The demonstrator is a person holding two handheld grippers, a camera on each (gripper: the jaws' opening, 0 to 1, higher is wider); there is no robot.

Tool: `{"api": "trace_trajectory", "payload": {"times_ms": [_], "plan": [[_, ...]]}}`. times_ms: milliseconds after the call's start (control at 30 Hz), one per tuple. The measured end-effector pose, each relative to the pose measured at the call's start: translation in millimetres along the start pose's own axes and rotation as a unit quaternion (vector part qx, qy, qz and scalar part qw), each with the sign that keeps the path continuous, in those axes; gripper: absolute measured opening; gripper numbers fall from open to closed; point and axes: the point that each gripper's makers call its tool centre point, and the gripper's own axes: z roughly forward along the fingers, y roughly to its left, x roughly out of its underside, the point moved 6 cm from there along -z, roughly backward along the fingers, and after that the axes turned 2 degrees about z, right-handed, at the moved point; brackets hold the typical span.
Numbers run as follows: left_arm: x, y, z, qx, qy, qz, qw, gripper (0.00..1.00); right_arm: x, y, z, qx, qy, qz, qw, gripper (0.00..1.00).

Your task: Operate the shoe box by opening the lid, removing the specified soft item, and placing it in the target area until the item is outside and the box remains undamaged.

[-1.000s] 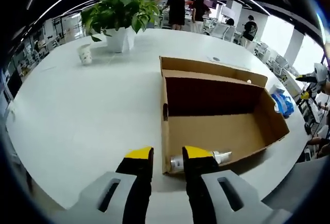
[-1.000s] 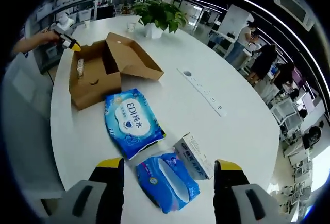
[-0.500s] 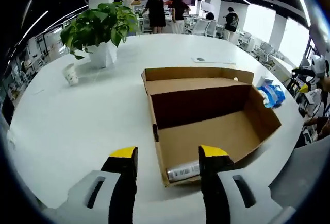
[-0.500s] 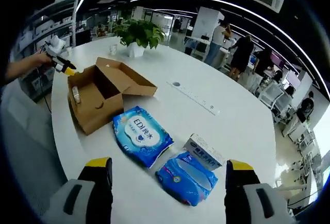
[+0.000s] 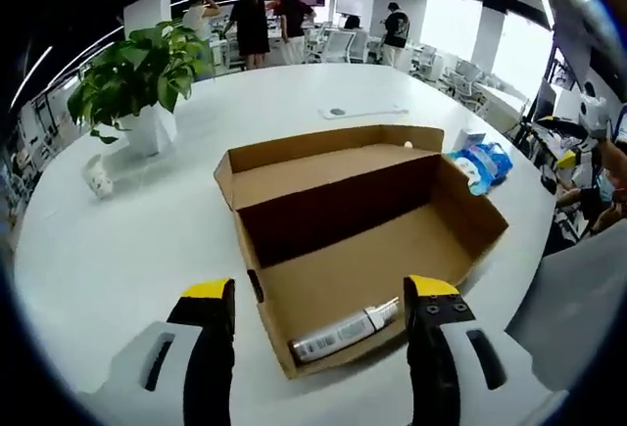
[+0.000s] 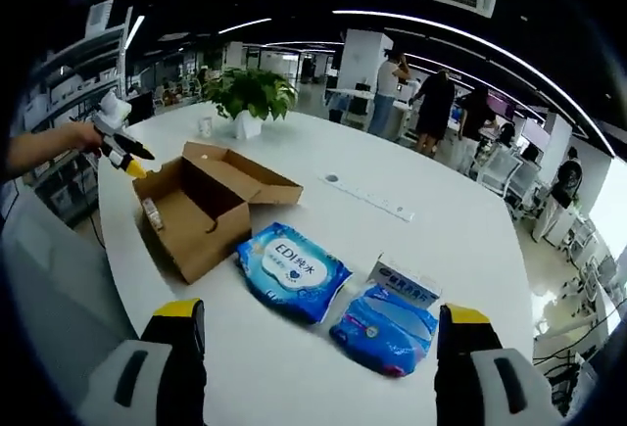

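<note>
The brown cardboard shoe box (image 5: 362, 240) stands open on the round white worktop (image 5: 147, 240), lid folded back, a small white-and-silver tube (image 5: 343, 331) lying along its near wall. The left tool (image 5: 320, 299) hovers spread before that wall. Beyond the box lie two blue soft wipe packs (image 6: 292, 269) and (image 6: 384, 326), outside it; the right tool (image 6: 318, 313) is spread, empty.

plant (image 5: 132, 73): white pot, bench's far side, 10 o'clock in left gripper view
cup (image 5: 98, 179): just beside the pot
power strip (image 6: 372, 201): long, white, beyond the packs
people (image 6: 431, 113): standing in the office behind the bench (image 6: 470, 250)
</note>
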Motion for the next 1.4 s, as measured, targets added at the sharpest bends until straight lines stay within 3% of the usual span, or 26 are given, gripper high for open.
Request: {"api": "trace_trajectory", "payload": {"times_ms": [100,233,400,833,1067,1400], "plan": [[-3.2,0.9,1,-0.002,0.010,0.030,0.9995,0.75,0.7,9,-2,0.000,-0.006,-0.001,1.0000,0.99],[-8.2,2.1,3,0.001,0.014,0.040,0.9991,0.80,-1.6,19,-7,0.007,-0.010,-0.021,0.9997,0.99],[-14.2,3.2,4,0.004,0.021,0.060,0.9980,0.80,-2.6,30,-13,0.008,-0.037,0.006,0.9993,0.99],[-19.7,-0.6,14,0.020,0.052,0.100,0.9935,0.86,18.2,67,-17,0.013,-0.037,0.006,0.9992,0.99],[-18.8,-5.4,22,0.037,0.076,0.130,0.9879,0.95,17.5,88,-32,0.013,-0.067,0.023,0.9974,0.99],[-19.1,-11.4,33,0.058,0.100,0.156,0.9809,1.00,24.0,93,-52,0.023,-0.064,0.023,0.9974,0.99]]}}
